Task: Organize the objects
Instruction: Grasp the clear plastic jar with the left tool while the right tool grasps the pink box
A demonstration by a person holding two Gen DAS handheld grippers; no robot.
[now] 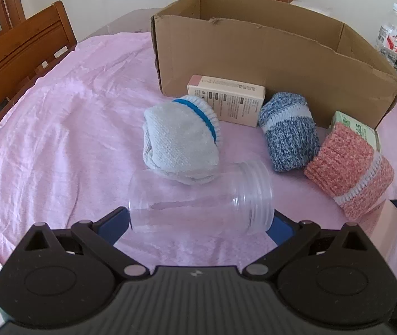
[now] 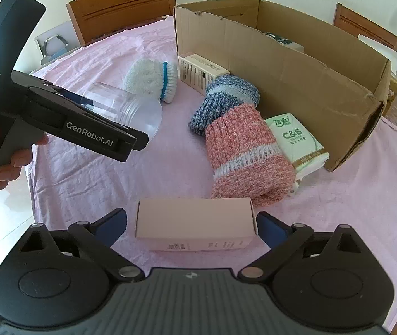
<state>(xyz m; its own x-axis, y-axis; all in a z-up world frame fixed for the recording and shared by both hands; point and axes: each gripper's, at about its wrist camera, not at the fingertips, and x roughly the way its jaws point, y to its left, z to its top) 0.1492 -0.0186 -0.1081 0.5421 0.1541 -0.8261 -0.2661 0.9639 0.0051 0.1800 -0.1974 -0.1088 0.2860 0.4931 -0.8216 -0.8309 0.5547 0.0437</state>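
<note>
My left gripper (image 1: 198,220) is shut on a clear plastic jar (image 1: 198,198), held sideways between its blue pads; the jar also shows in the right wrist view (image 2: 131,109). My right gripper (image 2: 193,223) is shut on a pink box (image 2: 195,223), gripped by its two ends just above the cloth. On the pink cloth lie a white sock roll with a blue band (image 1: 181,142), a blue sock roll (image 1: 289,131) and a pink sock roll (image 2: 246,153). An open cardboard box (image 1: 276,55) stands behind them.
A beige carton (image 1: 234,100) and a green C&S tissue pack (image 2: 296,142) lie against the cardboard box. Wooden chairs (image 1: 22,53) stand around the table. A water bottle (image 1: 391,33) stands at the far right. The left tool's body (image 2: 59,117) fills the right view's left side.
</note>
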